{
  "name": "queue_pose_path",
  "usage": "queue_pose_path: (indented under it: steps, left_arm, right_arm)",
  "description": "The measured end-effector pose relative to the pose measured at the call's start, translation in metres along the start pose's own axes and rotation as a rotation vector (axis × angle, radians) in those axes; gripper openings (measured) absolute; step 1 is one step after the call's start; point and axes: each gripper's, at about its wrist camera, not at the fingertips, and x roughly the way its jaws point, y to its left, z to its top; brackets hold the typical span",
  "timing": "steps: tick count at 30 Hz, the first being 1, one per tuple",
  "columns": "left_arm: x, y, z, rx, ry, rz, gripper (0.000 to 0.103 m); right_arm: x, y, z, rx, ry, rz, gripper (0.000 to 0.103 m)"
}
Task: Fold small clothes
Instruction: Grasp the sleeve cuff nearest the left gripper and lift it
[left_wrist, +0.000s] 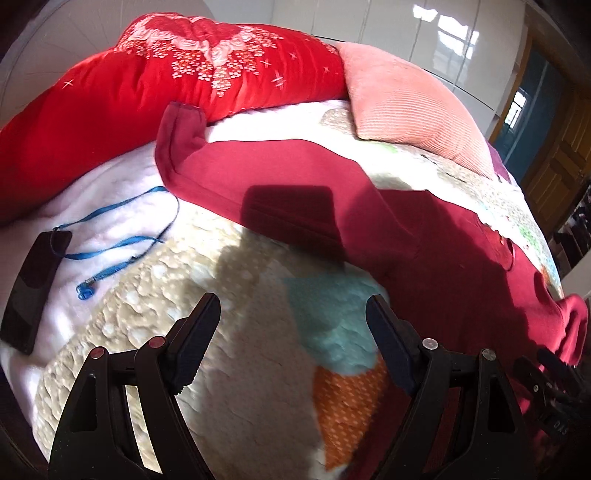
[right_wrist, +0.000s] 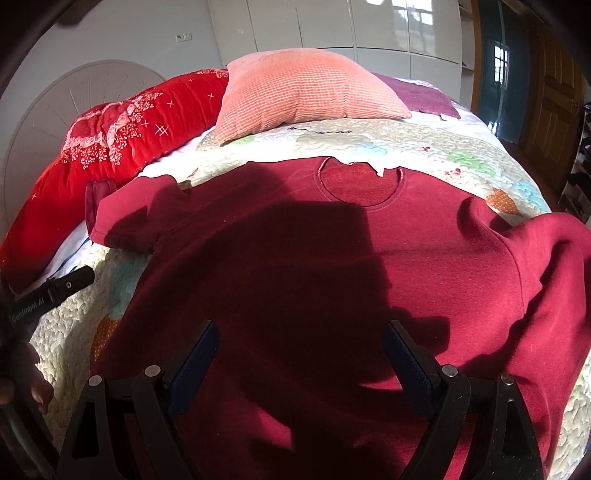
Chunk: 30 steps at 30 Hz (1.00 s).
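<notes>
While a dark red sweatshirt (right_wrist: 306, 266) lies spread front-up across a patterned quilt (right_wrist: 461, 147), neckline toward a peach pillow (right_wrist: 306, 96) at the head of the bed, a person's two handheld grippers hover over it with jaws spread wide and nothing between them. The right gripper (right_wrist: 299, 354) hangs above the sweatshirt's lower body, apparently ready to take the hem. The left gripper (left_wrist: 291, 325) sits just off the sweatshirt's left side, over bare quilt, with one sleeve (left_wrist: 207, 155) stretched away from the body toward a red bolster (left_wrist: 155, 85). Laid flat this way, the sweatshirt looks prepared for a first fold. A dark phone (left_wrist: 33, 280) on a blue lanyard (left_wrist: 133, 221) rests well left of the sweatshirt.
</notes>
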Motion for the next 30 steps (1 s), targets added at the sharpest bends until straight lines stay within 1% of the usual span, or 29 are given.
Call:
queue_pose_path:
  steps: [4, 6, 10, 15, 18, 19, 20, 21, 22, 23, 24, 25, 27, 30]
  left_arm:
    - [0.026, 0.052, 0.044, -0.105, 0.000, 0.076, 0.082]
    - [0.041, 0.076, 0.066, -0.142, 0.000, 0.107, 0.082]
    - [0.072, 0.113, 0.102, -0.203, -0.001, 0.142, 0.082]
    - [0.114, 0.146, 0.123, -0.270, 0.027, 0.194, 0.082]
    - [0.127, 0.151, 0.131, -0.268, 0.009, 0.189, 0.081]
    - [0.130, 0.151, 0.133, -0.253, -0.002, 0.184, 0.076]
    - [0.135, 0.150, 0.136, -0.238, 0.003, 0.182, 0.058]
    - [0.140, 0.150, 0.136, -0.225, 0.023, 0.181, 0.046]
    - [0.142, 0.150, 0.136, -0.220, 0.041, 0.160, 0.029]
    - [0.142, 0.150, 0.138, -0.217, 0.039, 0.139, 0.016]
    - [0.137, 0.147, 0.140, -0.206, 0.028, 0.138, 0.010]
    - [0.128, 0.142, 0.140, -0.190, 0.012, 0.133, 0.007]
    - [0.104, 0.129, 0.141, -0.156, -0.030, 0.058, 0.006]
    - [0.056, 0.096, 0.143, -0.065, -0.110, -0.049, 0.006]
  right_arm:
    - [0.011, 0.012, 0.005, -0.032, 0.008, 0.025, 0.088]
    - [0.016, 0.015, 0.006, -0.037, 0.014, 0.042, 0.088]
    - [0.023, 0.018, 0.006, -0.037, 0.036, 0.073, 0.088]
    - [0.028, 0.017, 0.004, -0.029, 0.059, 0.095, 0.088]
    - [0.028, 0.017, 0.004, -0.021, 0.066, 0.105, 0.088]
    - [0.029, 0.017, 0.004, -0.022, 0.067, 0.104, 0.088]
    - [0.029, 0.017, 0.004, -0.023, 0.068, 0.104, 0.088]
    - [0.029, 0.018, 0.004, -0.025, 0.068, 0.103, 0.088]
    - [0.029, 0.018, 0.004, -0.026, 0.069, 0.102, 0.088]
    - [0.030, 0.019, 0.005, -0.027, 0.070, 0.103, 0.088]
    - [0.029, 0.018, 0.005, -0.027, 0.071, 0.104, 0.088]
    - [0.028, 0.017, 0.005, -0.026, 0.070, 0.106, 0.088]
    - [0.024, 0.012, 0.006, -0.015, 0.060, 0.103, 0.088]
    - [0.014, 0.000, 0.008, 0.025, 0.033, 0.102, 0.088]
